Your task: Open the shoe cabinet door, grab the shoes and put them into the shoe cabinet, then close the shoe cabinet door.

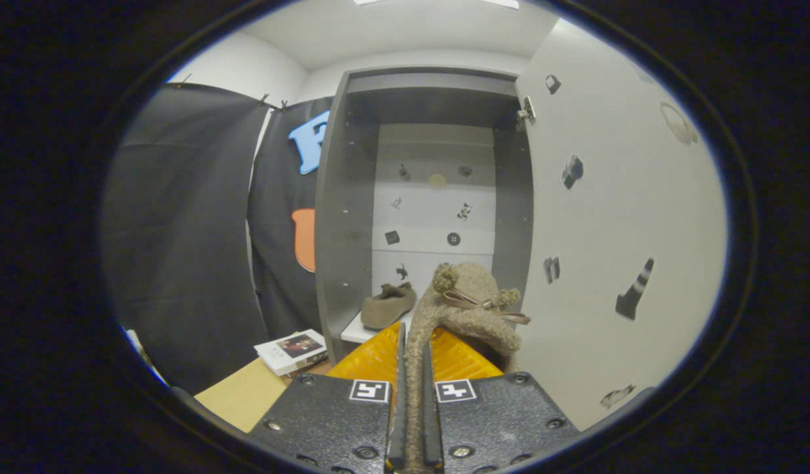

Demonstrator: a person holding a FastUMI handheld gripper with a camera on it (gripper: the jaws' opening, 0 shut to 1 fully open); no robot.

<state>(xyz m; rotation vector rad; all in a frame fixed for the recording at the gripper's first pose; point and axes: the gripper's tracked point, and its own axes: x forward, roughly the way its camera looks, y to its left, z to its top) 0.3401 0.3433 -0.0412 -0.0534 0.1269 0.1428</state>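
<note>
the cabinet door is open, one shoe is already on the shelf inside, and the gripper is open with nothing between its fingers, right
Not quite. The gripper is shut on the fuzzy shoe, its edge pinched between both fingers, as the gripper view shows. The rest holds: the cabinet door is open and the other shoe already lies on the shelf inside.
</note>
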